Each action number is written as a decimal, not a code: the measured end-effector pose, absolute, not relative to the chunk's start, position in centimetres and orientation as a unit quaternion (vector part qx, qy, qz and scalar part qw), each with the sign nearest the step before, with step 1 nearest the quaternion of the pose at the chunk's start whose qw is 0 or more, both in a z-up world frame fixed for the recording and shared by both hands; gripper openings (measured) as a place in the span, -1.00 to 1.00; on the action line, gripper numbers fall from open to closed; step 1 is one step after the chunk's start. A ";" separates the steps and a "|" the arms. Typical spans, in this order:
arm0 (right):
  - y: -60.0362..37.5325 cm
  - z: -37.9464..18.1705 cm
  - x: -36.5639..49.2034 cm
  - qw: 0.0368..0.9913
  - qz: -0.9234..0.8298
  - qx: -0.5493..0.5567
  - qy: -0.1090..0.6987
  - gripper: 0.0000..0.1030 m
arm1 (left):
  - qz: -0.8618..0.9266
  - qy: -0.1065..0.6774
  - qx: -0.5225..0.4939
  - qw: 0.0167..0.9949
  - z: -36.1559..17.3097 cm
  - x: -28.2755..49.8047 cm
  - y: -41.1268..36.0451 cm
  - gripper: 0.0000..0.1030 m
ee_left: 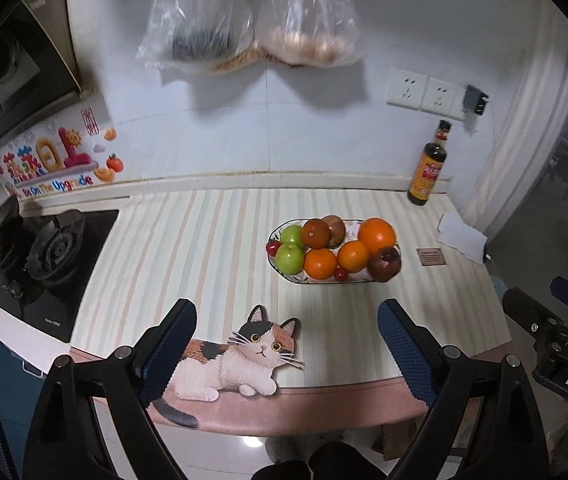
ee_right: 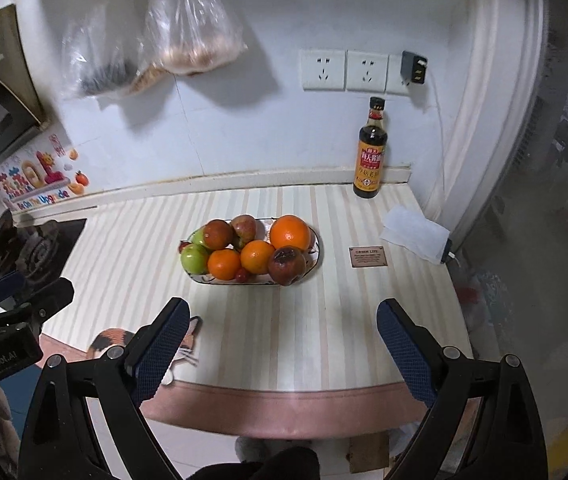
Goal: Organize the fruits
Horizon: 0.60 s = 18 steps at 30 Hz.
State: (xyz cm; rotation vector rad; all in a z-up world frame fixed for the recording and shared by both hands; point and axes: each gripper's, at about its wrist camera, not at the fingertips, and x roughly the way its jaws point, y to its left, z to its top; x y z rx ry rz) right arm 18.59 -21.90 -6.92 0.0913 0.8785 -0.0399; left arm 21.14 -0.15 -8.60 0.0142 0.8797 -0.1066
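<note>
So far I've touched nothing: my left gripper (ee_left: 286, 344) and right gripper (ee_right: 280, 340) both hang with fingers spread wide and empty at the bottom of each frame. All the fruit sits piled in the plate (ee_right: 316, 258), mid-frame. Next I should probably reach forward for the nearest orange (ee_right: 257, 257).

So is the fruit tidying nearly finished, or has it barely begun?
It looks nearly finished or not yet begun; I cannot tell which. All visible fruit sits piled in the oval plate. Nothing is in hand: the left gripper and the right gripper are open and empty, short of the plate.
</note>
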 end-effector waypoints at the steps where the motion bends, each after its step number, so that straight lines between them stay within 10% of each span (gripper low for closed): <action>1: -21.8 -6.6 17.8 0.906 -0.020 0.045 0.421 0.88 | -0.053 0.423 0.007 0.905 -8.2 20.4 -0.1 0.80; 18: -22.3 -1.2 6.6 0.928 -0.005 0.035 0.370 0.89 | -0.033 0.371 -0.003 0.928 -4.4 10.6 -1.1 0.80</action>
